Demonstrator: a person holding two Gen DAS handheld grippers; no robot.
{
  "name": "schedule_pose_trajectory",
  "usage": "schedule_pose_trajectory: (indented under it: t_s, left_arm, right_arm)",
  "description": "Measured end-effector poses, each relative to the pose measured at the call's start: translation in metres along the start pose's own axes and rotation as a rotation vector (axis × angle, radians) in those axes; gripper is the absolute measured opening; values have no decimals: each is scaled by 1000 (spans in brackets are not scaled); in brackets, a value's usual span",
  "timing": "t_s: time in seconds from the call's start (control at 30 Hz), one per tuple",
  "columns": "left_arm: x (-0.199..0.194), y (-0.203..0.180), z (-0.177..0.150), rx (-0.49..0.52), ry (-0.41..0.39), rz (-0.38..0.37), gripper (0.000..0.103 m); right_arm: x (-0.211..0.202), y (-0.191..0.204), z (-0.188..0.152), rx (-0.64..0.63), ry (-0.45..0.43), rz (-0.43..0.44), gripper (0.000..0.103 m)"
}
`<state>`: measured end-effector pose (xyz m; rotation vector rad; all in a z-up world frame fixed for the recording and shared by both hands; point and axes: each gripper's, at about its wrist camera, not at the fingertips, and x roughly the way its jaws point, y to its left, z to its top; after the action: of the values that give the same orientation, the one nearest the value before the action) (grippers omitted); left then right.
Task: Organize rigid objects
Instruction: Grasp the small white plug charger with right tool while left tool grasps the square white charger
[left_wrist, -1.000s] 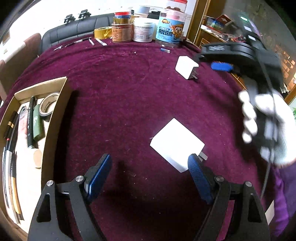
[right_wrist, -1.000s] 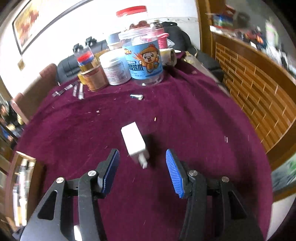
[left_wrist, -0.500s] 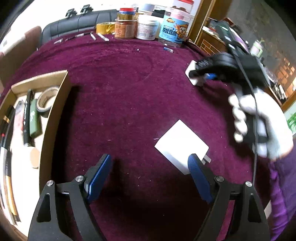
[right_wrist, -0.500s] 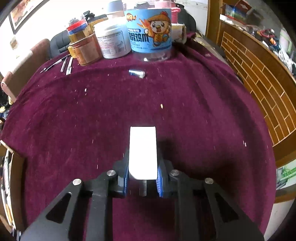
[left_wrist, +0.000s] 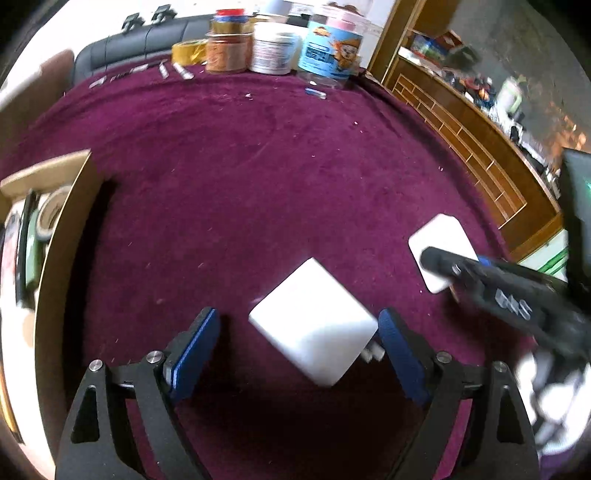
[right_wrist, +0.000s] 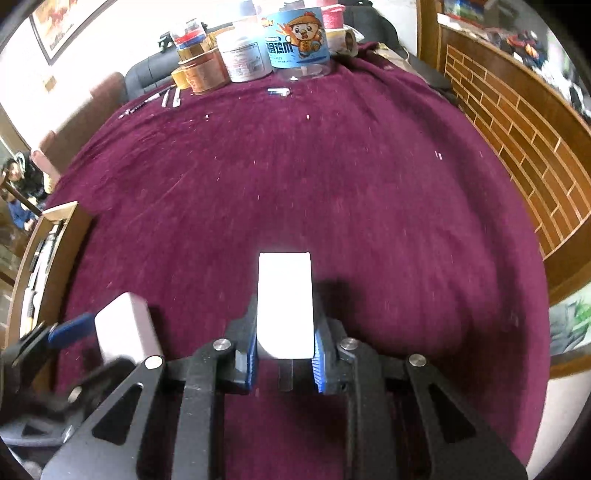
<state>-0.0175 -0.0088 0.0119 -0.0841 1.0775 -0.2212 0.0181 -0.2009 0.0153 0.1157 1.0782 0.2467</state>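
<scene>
A wide stretch of bare maroon velvet tablecloth (right_wrist: 332, 184) lies open from the centre toward twelve o'clock, passable for either gripper. At nine o'clock an open brown cardboard box (left_wrist: 59, 236) with upright walls blocks the left edge. At twelve o'clock a row of jars, including a blue-labelled clear plastic jar (right_wrist: 299, 44) and a white-labelled tub (right_wrist: 245, 59), closes the far edge. Just before them lie a small silver cylinder (right_wrist: 279, 91) and several thin metal tools (right_wrist: 170, 98). At three o'clock the cloth drops off beside a wooden brick-patterned panel (right_wrist: 517, 140).
</scene>
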Motion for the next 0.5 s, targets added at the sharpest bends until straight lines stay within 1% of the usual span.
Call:
schedule_pose_trajectory:
  t_s: [0.03, 0.07, 0.13, 0.17, 0.2, 0.23, 0.27, 0.43, 0.5]
  left_arm:
    - [7, -6, 2, 22, 13, 21, 84]
    - [13, -14, 2, 60, 9, 57, 87]
    - [21, -29, -2, 147, -17, 131, 87]
    - [19, -33, -4, 166, -44, 120, 78]
    - [19, -33, -5, 172, -51, 122, 74]
    - [16, -33, -5, 170, -55, 109, 65]
    - [14, -31, -4, 163, -46, 79, 65]
    - [4, -21, -5, 120, -36, -16, 65]
    - [-6, -19, -7, 116, -53, -32, 65]
  right_arm:
    - [-2, -1, -3, 8, -2, 7, 20]
    - [-3, -2, -6, 14, -5, 11, 20]
    - [-6, -3, -12, 29, -13, 21, 20]
    - [-7, -4, -14, 35, -16, 25, 20]
    - [-8, -4, -15, 37, -18, 26, 20]
    - [-9, -4, -17, 41, -21, 28, 20]
    - [-10, -4, -19, 41, -23, 29, 20]
    - [-15, -4, -26, 50, -32, 38, 20]
    - [-19, -2, -29, 53, -43, 43, 20]
